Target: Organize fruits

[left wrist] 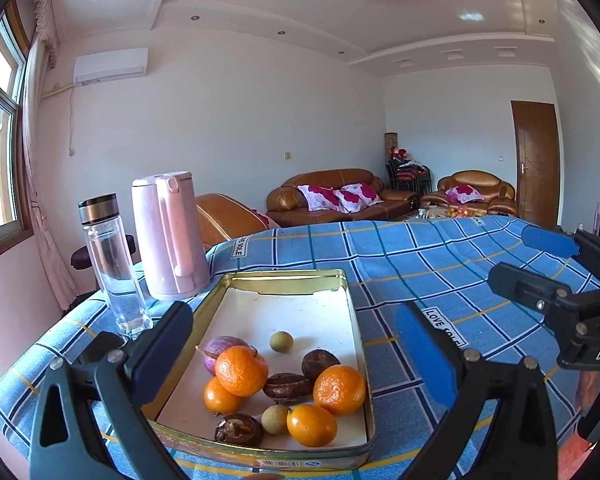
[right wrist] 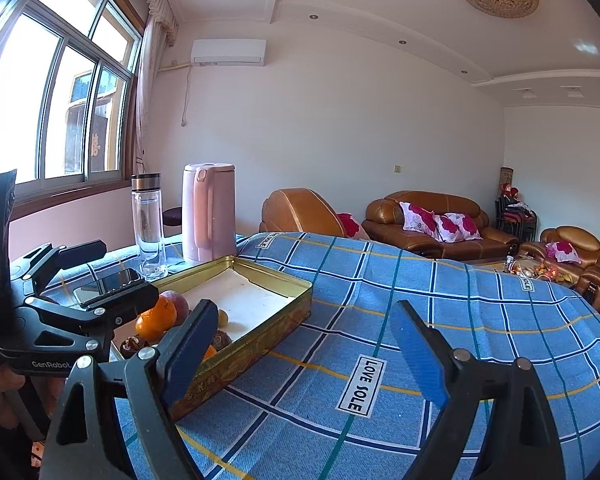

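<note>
Left wrist view: fruit tin straight ahead, near edge under the lens.
Left gripper [left wrist: 288,356]: jaws wide, nothing between the pads; left finger hangs over the tin's near-left corner, right finger over bare cloth beside the tin's right wall.
Tin [left wrist: 352,292]: shallow gold rectangular tray, white floor, on the desk [left wrist: 440,264] under a blue plaid cloth; near rim close to the desk's front edge.
Fruit: all bunched in the near half of the tin. Four oranges, topmost orange [left wrist: 241,370] stacked on the others; three dark brown fruits [left wrist: 288,387]; two small tan round fruits, one [left wrist: 281,339] sitting alone further in; a purple fruit [left wrist: 220,350] at the left wall.
Open room in tin: far half is bare floor up to the far rim.
Right gripper [right wrist: 304,354]: jaws wide, empty; left finger overlaps the tin's right wall in the right wrist view, right finger over open cloth.
Right of tin: clear plaid cloth all the way to the far and right edges of the desk, printed label [right wrist: 362,385] on it.
Left of tin: phone [right wrist: 112,280] flat on the cloth, then glass bottle [left wrist: 114,264] near the left edge.
Behind the tin's far-left corner: pink kettle [left wrist: 168,236], just beside the bottle.
Beyond desk: brown sofas [left wrist: 332,196], wooden door [left wrist: 536,156].
</note>
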### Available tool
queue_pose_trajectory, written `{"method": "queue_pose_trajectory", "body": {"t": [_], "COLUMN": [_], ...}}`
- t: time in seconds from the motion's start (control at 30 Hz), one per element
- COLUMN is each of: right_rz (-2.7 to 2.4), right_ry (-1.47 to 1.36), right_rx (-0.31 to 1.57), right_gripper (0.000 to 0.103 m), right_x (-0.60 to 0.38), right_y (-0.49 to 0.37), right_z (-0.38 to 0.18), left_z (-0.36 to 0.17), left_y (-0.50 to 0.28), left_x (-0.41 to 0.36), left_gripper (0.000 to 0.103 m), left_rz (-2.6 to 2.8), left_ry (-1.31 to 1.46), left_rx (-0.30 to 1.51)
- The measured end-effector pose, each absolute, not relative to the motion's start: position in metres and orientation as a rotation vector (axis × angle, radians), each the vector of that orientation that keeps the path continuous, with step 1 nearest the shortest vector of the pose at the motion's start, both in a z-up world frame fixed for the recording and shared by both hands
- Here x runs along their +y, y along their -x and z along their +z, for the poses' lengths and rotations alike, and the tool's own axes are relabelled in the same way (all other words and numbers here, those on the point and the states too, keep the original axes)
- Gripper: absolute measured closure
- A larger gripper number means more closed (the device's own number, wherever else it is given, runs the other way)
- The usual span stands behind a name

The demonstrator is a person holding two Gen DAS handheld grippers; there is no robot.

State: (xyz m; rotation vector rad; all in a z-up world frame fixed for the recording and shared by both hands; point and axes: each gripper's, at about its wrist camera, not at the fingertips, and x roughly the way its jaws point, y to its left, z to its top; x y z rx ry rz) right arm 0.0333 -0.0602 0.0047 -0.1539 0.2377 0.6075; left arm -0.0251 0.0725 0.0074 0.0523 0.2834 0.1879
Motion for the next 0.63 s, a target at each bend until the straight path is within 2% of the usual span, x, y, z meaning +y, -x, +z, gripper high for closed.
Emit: {"method": "queue_pose_trajectory", "body": {"t": [0.63], "right_rz": [0.607], "right_ry": [0.154], "right_rx": [0.254], "right_gripper": [0.014], "right_x": [-0.0648], "right_y": [-0.0348], "right_z": [-0.0001], "left_z": [0.0032], "left_y": [0.0212], "left_x": [0.0661], "left_gripper": [0.0], "left_rz": [0.165], "left_ry": [-0.057], "left_rx": [0.301]}}
